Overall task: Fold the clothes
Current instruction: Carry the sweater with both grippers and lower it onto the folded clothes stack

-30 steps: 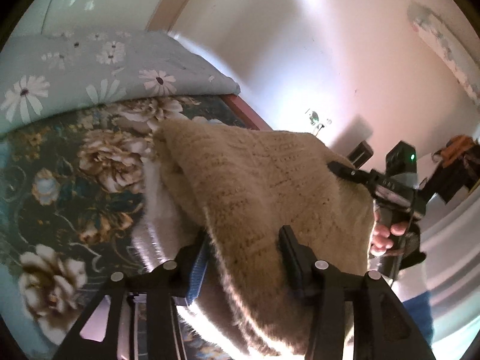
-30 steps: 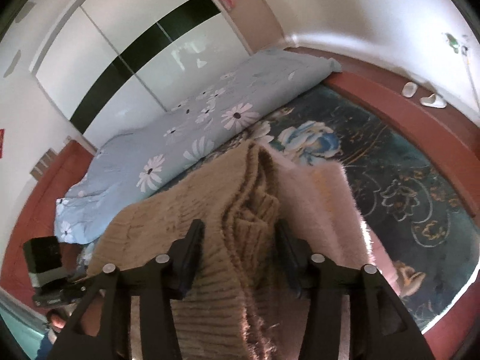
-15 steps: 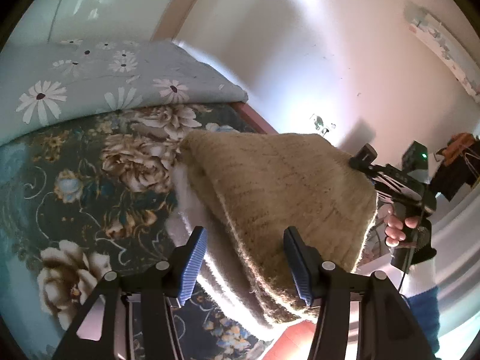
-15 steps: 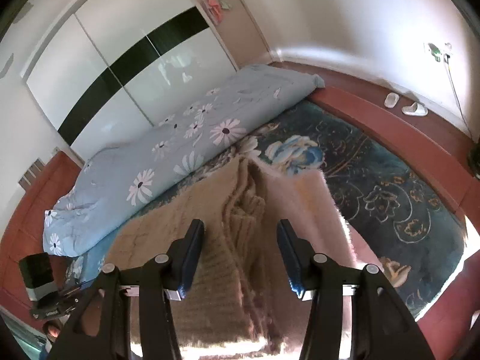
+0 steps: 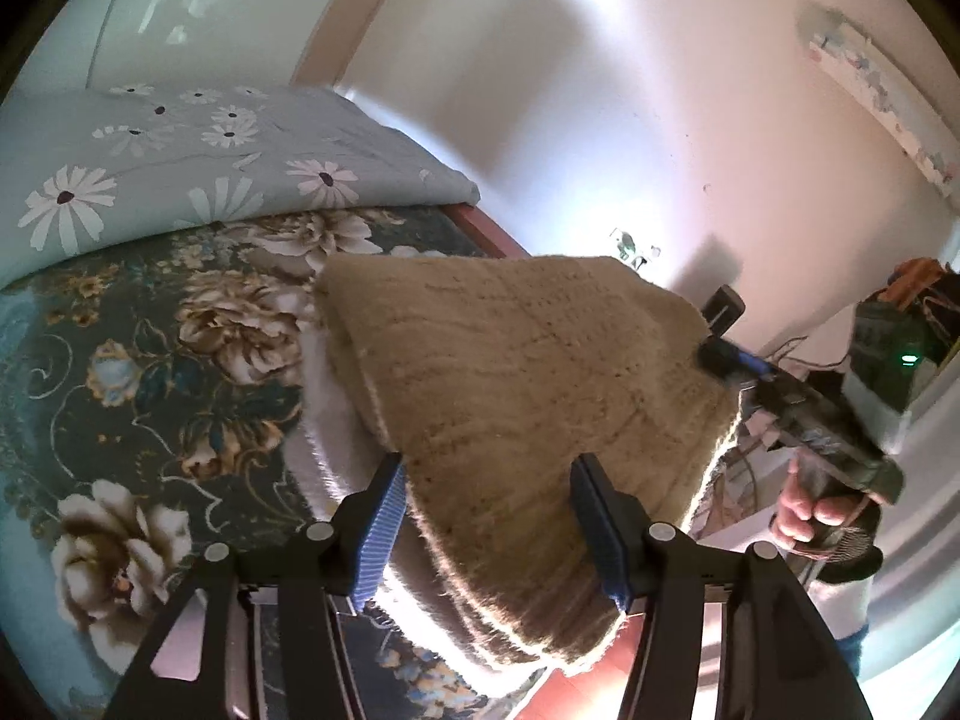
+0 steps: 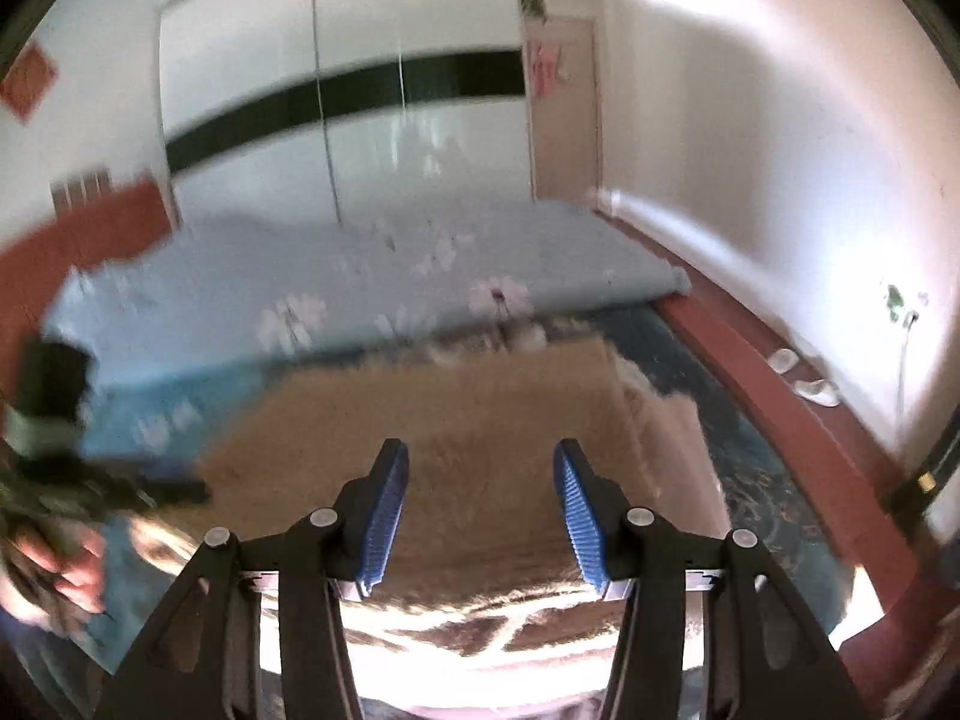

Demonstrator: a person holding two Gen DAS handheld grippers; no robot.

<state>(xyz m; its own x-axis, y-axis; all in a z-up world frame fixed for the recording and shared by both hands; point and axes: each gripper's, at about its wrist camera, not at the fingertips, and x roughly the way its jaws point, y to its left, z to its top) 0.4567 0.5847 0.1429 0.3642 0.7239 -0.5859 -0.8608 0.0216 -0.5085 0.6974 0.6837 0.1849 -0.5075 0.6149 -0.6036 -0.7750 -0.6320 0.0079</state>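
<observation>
A beige knitted sweater (image 5: pixel 516 396) lies folded on a pale fluffy garment (image 5: pixel 324 420) on the dark floral bed cover (image 5: pixel 120 360). My left gripper (image 5: pixel 486 516) is open, its blue-padded fingers either side of the sweater's near edge, not pinching it. My right gripper (image 6: pixel 480 510) is open above the sweater (image 6: pixel 480 420), which is blurred in the right wrist view. The right gripper also shows in the left wrist view (image 5: pixel 804 414), held in a hand at the sweater's far right edge.
A light blue daisy-print quilt (image 5: pixel 150 162) lies along the far side of the bed. The red wooden bed frame (image 6: pixel 780 396) runs along the right. White slippers (image 6: pixel 804 378) lie on the floor by the wall. A white wardrobe (image 6: pixel 360 120) stands behind the bed.
Both grippers have let go of the sweater and opened. The sweater has dropped flat onto the bed. The right gripper has pulled back and swung, so its view is blurred.
</observation>
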